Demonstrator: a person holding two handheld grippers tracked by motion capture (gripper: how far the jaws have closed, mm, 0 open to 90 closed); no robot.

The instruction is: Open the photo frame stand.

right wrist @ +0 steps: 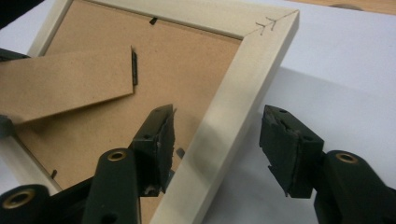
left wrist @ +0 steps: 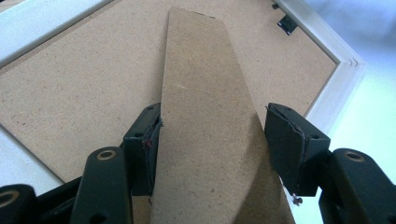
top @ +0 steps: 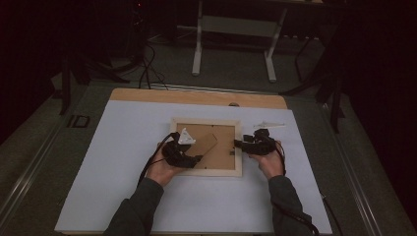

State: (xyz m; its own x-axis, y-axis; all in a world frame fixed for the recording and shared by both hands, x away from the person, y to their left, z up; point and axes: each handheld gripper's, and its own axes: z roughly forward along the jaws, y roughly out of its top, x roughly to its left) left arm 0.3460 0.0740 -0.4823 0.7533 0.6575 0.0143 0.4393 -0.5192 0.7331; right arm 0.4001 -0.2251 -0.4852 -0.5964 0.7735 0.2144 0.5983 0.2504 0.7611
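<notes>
While the frame (top: pixel 206 146) lies face down, I note it's light, stiff; left gripper (left wrist: pixel 212 140) straddles stand (left wrist: pixel 205 107) w/ jaws apart, right gripper (right wrist: pixel 217 140) apart over rail (right wrist: pixel 233 112).

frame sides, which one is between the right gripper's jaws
The right-hand side of the picture frame, the pale wooden rail nearest the right gripper. Its open jaws straddle that rail without pressing it; the other three sides lie clear of them.

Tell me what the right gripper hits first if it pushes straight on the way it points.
Likely the picture frame's pale side rail: the right gripper has its jaws open astride it, apart from it. Depth is hard to judge.
</notes>
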